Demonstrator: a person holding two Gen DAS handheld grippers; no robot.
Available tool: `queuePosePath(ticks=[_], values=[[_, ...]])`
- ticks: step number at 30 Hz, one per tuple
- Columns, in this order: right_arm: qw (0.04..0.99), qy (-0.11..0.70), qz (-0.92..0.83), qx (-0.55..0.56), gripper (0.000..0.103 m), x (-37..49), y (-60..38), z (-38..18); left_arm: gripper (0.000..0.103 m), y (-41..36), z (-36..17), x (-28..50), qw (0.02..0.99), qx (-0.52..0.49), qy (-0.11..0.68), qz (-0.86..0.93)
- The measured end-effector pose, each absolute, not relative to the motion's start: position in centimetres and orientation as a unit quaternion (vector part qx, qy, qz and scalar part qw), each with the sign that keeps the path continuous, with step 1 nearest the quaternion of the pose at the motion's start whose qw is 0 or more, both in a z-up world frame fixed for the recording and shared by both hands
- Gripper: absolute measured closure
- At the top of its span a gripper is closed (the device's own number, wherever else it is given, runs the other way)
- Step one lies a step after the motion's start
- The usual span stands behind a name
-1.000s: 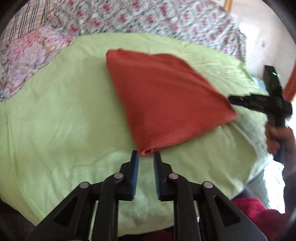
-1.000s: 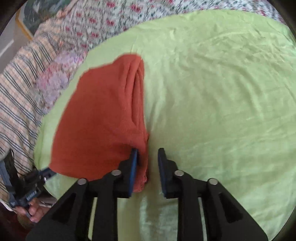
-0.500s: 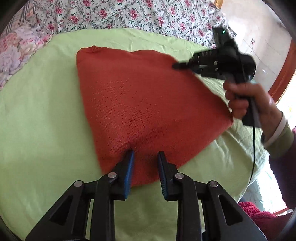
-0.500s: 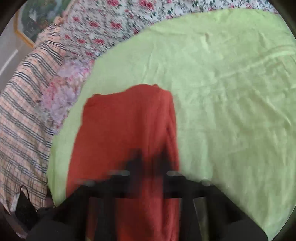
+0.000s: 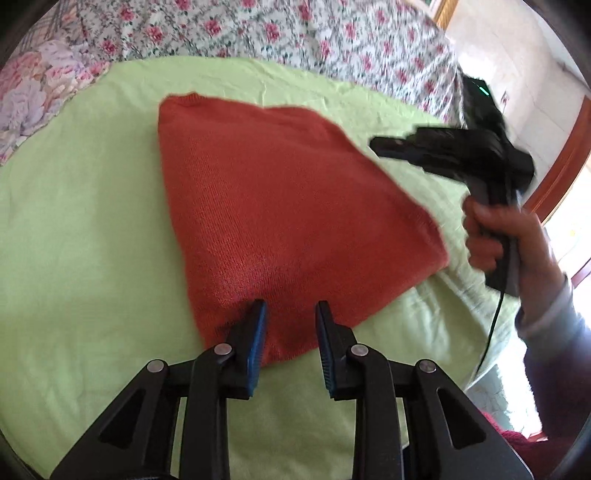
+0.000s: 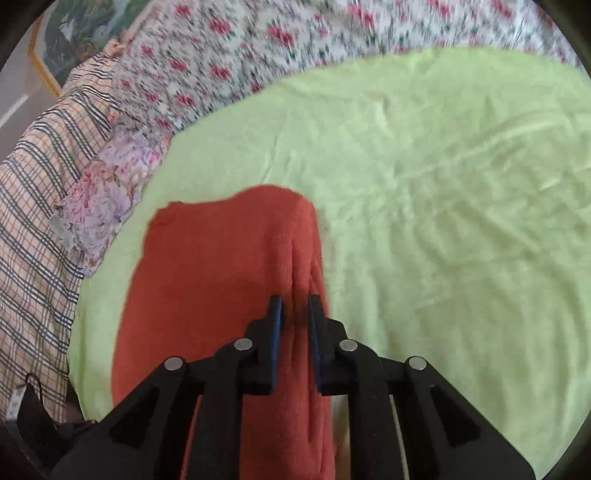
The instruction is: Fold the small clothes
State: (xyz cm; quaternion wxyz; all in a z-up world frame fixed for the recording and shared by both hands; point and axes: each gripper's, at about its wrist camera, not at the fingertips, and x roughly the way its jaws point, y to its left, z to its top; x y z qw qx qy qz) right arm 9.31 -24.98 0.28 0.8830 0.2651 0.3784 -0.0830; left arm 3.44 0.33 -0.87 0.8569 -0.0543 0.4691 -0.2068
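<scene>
A rust-orange knitted garment [image 5: 280, 218] lies folded flat on a light green sheet [image 5: 85, 229] spread over a bed with a floral cover [image 5: 295, 33]; a plaid blanket [image 6: 33, 221] lies at the far side. The left gripper [image 5: 289, 325] sits over the garment's near edge with its jaws moderately apart and nothing between them, the blue pads [image 5: 257, 332] resting on or just above the knit. From the right wrist view the right gripper [image 6: 294, 314] hangs over the garment's thicker doubled edge, where the layers form a ridge [image 6: 306, 273]; its jaws stand narrow but parted, holding no cloth. The left view shows that tool [image 5: 454, 155] raised beside the garment's far corner, gripped by the person's right hand [image 5: 495, 236]. The step in hand looks like setting up the next fold. To do it well, each gripper should probably come down on an outer corner of one edge and pinch through all layers there, not just the top one, since the knit is soft and a partial pinch would peel the stack apart. Lifting both ends level and laying the edge squarely over the opposite side should keep it neat; dragging risks bunching the sheet beneath.
</scene>
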Motion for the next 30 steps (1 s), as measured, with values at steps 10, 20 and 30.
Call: queuePosePath(ticks=[10, 20, 30], values=[[0.866, 0.439, -0.065, 0.231, 0.089, 3.2, -20.1, -2.8, 0.07, 1.6, -2.4, 3.7, 0.853, -0.067, 0.486, -0.178], [0.87, 0.427, -0.069, 0.235, 0.091, 1.2, -19.9, -3.5, 0.067, 1.4, -2.3, 2.3, 0.856, -0.059, 0.484, -0.171], [0.874, 0.423, -0.076, 0.225, 0.089, 0.6, -19.2, -3.4, 0.056, 1.1, -2.5, 0.8, 0.856, -0.047, 0.484, -0.176]])
